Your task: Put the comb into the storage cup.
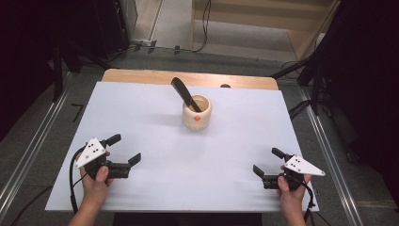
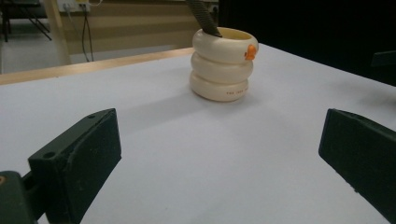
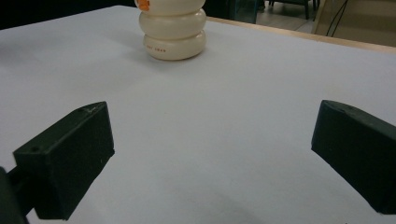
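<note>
Cream cup (image 1: 197, 113) w/ orange dot, black comb (image 1: 185, 93), white tbl (image 1: 141, 117)

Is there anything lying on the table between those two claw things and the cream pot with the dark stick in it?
Nothing visible: bare white table lies between the open left gripper, the open right gripper and the pot.

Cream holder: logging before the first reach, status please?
Left gripper open, right gripper open, both empty. Cream holder upright mid-table, black tool leaning inside. White sheet bare between.

White-topped table (image 1: 155, 117), wooden far edge; cream ringed holder (image 1: 196, 113) standing mid-far, black tool (image 1: 184, 93) leaning inside.
</note>
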The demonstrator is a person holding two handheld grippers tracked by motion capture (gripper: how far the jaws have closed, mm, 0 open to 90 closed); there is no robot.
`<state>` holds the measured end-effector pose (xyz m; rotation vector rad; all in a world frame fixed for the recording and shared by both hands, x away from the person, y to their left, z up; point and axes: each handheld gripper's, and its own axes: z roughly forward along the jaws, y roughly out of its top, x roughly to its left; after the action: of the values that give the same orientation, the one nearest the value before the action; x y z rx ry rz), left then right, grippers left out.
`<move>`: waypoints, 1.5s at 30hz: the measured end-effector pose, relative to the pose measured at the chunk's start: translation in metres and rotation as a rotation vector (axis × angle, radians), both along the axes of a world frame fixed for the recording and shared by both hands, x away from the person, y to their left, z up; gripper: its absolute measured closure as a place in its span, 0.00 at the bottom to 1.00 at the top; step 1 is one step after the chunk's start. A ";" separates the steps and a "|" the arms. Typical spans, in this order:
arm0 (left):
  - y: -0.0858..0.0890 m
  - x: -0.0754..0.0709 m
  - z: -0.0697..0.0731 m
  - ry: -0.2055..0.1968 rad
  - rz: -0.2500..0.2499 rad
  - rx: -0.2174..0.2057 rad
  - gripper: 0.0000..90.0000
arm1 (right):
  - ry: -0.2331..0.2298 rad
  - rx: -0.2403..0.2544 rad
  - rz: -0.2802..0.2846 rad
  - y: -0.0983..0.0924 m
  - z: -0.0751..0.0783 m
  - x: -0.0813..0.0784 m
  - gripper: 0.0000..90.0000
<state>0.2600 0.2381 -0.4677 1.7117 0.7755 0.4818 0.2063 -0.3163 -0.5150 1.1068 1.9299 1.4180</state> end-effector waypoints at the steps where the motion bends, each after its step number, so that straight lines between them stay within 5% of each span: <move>1: 0.002 -0.001 0.000 0.002 0.001 0.000 0.00 | 0.000 -0.001 0.000 0.000 0.000 0.000 0.00; 25: 0.056 -0.024 -0.001 0.003 0.093 0.000 0.00 | 0.001 -0.006 -0.006 0.000 0.000 0.000 0.00; 45: 0.093 -0.022 -0.008 0.015 0.179 -0.004 0.00 | 0.001 -0.003 -0.007 -0.001 0.000 0.000 0.00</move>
<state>0.2376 0.3306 -0.4759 1.6516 0.9450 0.5900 0.2065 -0.3171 -0.5151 1.1118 1.9267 1.4108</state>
